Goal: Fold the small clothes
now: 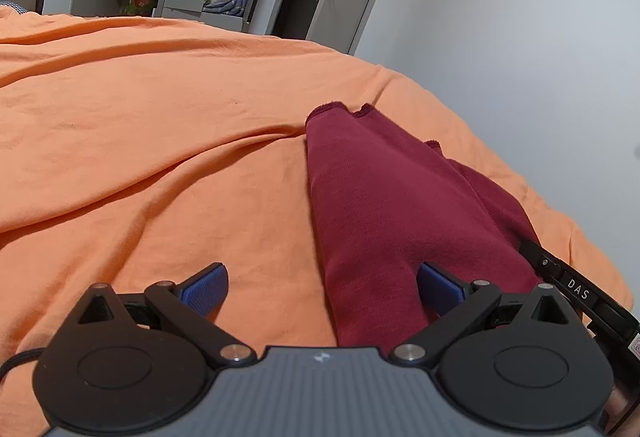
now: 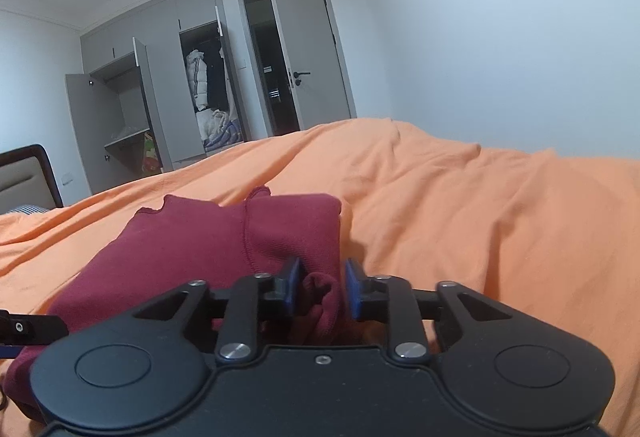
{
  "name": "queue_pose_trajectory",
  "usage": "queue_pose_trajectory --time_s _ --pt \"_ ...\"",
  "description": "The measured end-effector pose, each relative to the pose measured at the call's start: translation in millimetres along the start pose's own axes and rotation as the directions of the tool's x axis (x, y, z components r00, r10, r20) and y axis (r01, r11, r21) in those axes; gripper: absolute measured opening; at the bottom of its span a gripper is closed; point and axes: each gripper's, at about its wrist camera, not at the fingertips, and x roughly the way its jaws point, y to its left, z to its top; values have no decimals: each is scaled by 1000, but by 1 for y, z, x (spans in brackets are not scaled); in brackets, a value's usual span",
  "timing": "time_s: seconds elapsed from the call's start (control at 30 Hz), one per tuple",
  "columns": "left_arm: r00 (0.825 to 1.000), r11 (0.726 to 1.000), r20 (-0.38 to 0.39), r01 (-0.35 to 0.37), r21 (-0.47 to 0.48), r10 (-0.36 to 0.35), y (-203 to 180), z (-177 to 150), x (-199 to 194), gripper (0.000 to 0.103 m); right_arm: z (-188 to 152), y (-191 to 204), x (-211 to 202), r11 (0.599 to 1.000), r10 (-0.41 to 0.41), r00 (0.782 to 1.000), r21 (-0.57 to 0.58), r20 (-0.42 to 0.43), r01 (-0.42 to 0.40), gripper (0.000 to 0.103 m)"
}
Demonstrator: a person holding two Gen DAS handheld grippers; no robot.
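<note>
A dark red garment (image 1: 384, 197) lies folded lengthwise on the orange bedspread (image 1: 160, 141), its raw hem pointing away from me. My left gripper (image 1: 324, 289) is open wide, low over the near end of the garment. Its right pad (image 1: 438, 287) rests on the cloth and its left pad (image 1: 208, 289) is over bare bedspread. In the right wrist view the same garment (image 2: 208, 237) fills the centre-left. My right gripper (image 2: 322, 289) is shut on a bunched fold of its near edge, with cloth pinched between both blue pads.
An open grey wardrobe (image 2: 160, 97) with hanging coats and an open room door (image 2: 312, 49) stand beyond the bed. A headboard (image 2: 24, 177) is at the far left. The bedspread (image 2: 480, 217) stretches wrinkled to both sides. The white wall is close on the right.
</note>
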Motion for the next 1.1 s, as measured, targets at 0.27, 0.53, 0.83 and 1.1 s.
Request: queue_pose_trajectory --time_s 0.27,0.53,0.83,1.1 --pt "1000 1000 7 -9 16 9 -7 -3 2 102 16 3 8 997 19 999 -74 31 -17 82" --pt "1000 999 -8 -20 28 20 -9 -4 6 103 2 -16 35 996 -74 997 -47 -25 73 99" --pt "1000 999 -7 -28 40 28 -7 -6 7 103 -8 -22 28 997 -63 998 -35 13 64 102" --pt "1000 999 -6 -28 41 28 -7 -6 7 103 -8 -21 28 997 -73 997 -38 21 74 102"
